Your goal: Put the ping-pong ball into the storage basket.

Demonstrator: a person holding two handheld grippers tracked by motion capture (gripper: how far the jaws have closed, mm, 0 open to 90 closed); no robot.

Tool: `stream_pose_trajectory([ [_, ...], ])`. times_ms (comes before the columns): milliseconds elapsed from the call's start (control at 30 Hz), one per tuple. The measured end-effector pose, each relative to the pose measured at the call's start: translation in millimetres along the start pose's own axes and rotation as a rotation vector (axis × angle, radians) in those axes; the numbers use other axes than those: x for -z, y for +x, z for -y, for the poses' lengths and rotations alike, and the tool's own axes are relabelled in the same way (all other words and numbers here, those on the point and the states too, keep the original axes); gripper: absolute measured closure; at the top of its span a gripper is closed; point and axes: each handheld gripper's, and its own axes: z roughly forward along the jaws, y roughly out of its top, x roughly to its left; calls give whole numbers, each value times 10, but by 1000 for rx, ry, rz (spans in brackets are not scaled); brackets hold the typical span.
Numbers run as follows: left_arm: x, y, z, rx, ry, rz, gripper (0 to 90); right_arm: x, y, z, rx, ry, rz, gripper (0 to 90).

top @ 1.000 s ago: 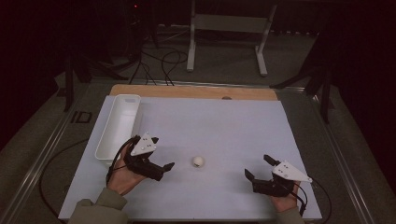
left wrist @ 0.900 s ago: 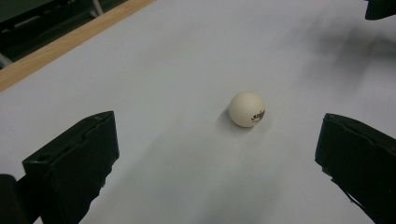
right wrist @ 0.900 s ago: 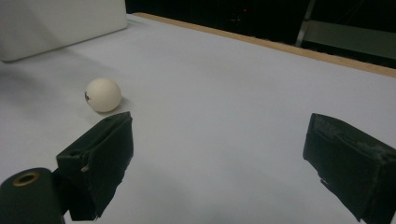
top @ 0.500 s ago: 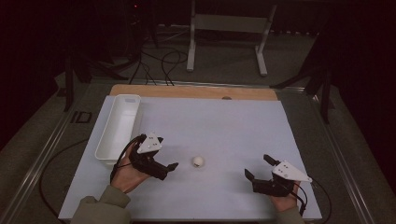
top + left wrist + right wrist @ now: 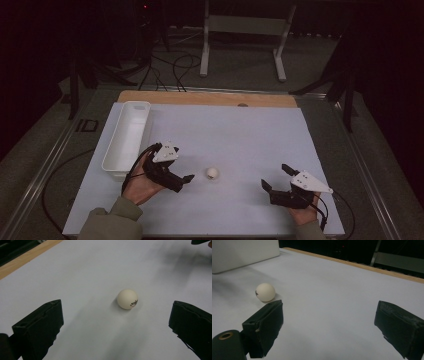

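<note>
From above the person's side, the high view looks forward and down across the whole white-topped bench (image 5: 240, 135), taking in its wooden far edge and the dark floor beyond. The left gripper view sits low and close over the bench top, facing along the left hand-held gripper (image 5: 116, 322), whose black jaws stand wide apart, toward a small white table-tennis ball (image 5: 127, 299) just ahead. The right gripper view, equally low, looks along the right hand-held gripper (image 5: 329, 325) toward the far wooden edge. All three views share the ball (image 5: 212, 173) (image 5: 265, 292) and the surrounding white surface.
</note>
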Motion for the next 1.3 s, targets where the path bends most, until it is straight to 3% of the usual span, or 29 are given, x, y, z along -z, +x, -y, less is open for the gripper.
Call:
stream_pose_trajectory([
  [767, -199, -9, -97, -13, 13, 33, 0, -58, -27, -25, 12, 2, -17, 83],
  [1300, -369, -6, -170, -22, 55, 46, 0, -46, -7, -6, 7, 5, -21, 83],
])
